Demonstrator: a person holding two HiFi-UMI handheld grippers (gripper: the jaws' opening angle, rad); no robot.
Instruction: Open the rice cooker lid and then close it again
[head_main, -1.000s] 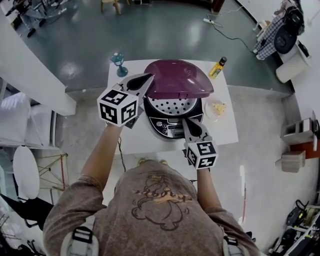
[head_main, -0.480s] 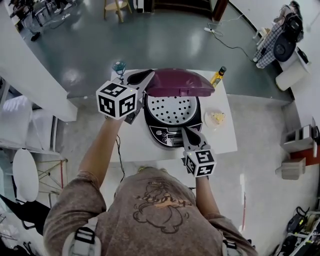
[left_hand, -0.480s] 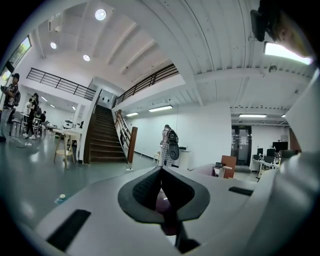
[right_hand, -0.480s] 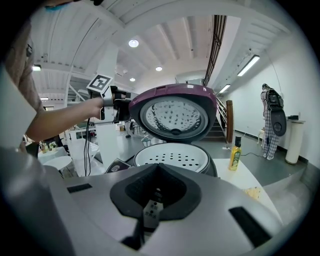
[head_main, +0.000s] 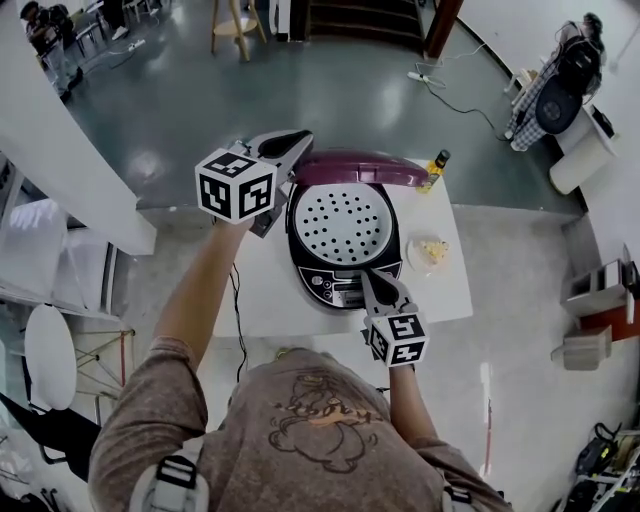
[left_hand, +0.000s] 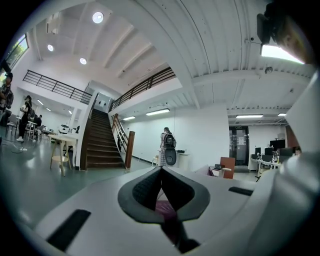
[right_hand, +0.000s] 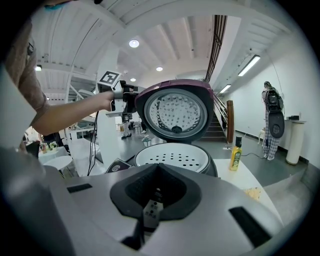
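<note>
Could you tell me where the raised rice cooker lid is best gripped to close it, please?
Grip the lid by its thin side rim, from the left of the rice cooker, where the left gripper is shut on it. The lid stands almost upright on its rear hinge, leaving that edge free.

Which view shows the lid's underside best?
The right gripper view: the lid faces it, perforated underside fully visible. The head view shows only its purple top, nearly edge-on; the left gripper view shows just a purple sliver.
</note>
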